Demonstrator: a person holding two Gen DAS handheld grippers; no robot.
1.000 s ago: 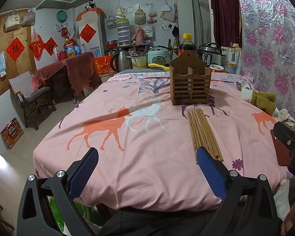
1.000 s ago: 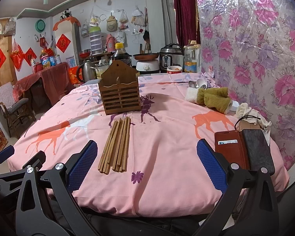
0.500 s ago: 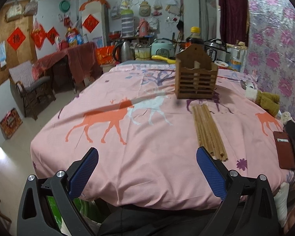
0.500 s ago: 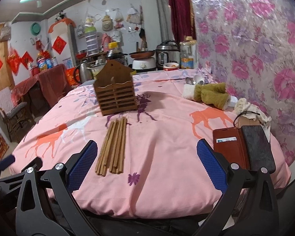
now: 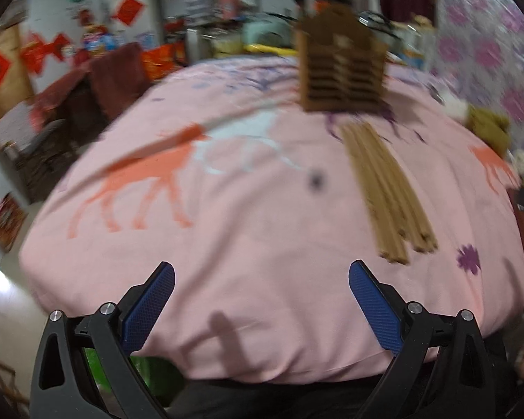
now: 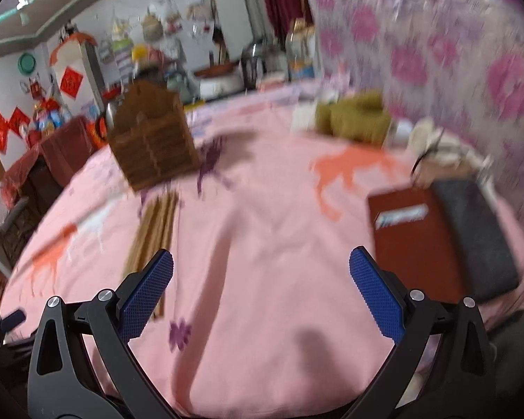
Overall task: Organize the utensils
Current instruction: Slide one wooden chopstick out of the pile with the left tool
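Both grippers — left gripper [image 5: 262,309], right gripper [image 6: 261,296] — hang spread apart and empty over the pink-clothed counter [image 5: 262,209]. One bundle of chopsticks [image 5: 384,188], too blurred to count, lies mid-right in the left view, just below one wooden holder [image 5: 342,66]. Best to come low and pinch a single stick near its end.

Motion-blurred chopsticks [image 5: 387,188] and wooden holder [image 5: 340,61]

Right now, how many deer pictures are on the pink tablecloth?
3 show: an orange deer at the left, a white deer beside it, and another orange deer near the flowered wall. Objects may hide more.
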